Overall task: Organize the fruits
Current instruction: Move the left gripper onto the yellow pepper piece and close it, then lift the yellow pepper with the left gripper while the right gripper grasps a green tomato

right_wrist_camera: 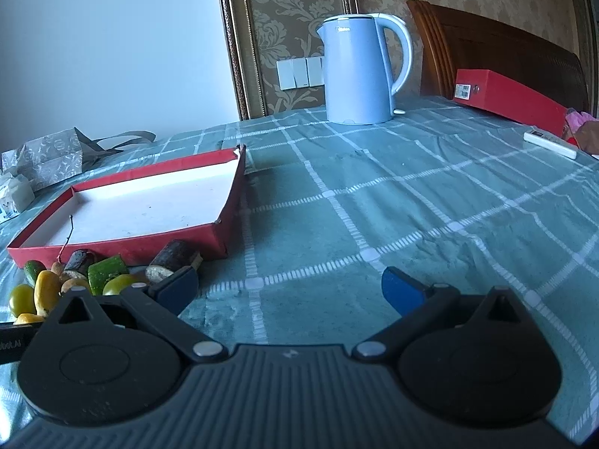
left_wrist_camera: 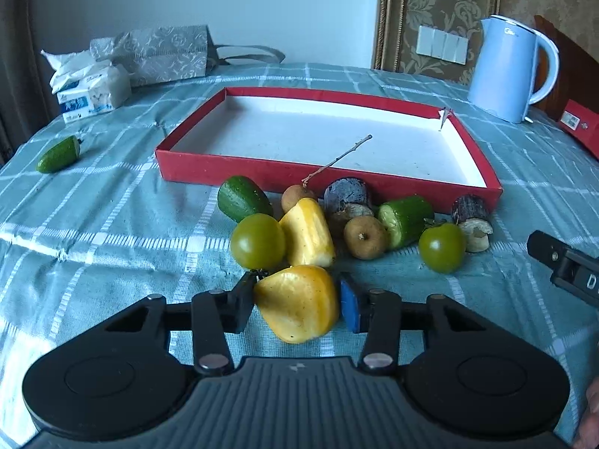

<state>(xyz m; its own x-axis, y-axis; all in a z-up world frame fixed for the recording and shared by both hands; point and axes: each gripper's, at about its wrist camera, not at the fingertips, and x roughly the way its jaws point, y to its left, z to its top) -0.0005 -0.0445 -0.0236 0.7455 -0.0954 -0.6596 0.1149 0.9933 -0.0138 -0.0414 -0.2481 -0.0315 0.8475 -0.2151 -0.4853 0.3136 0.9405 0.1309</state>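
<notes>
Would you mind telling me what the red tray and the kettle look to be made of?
The tray looks like matte cardboard: thin walls, white paper lining, and a torn far corner. The kettle appears to be smooth, satin pale-blue plastic with a moulded white handle, though a painted metal shell can't be ruled out.

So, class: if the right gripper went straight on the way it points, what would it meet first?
Probably only the green checked tablecloth: the open right gripper points down at bare cloth, right of the red cardboard tray.

Red tray (left_wrist_camera: 262, 176) interior free; fruit cluster (left_wrist_camera: 337, 220) crowds its near wall.
</notes>
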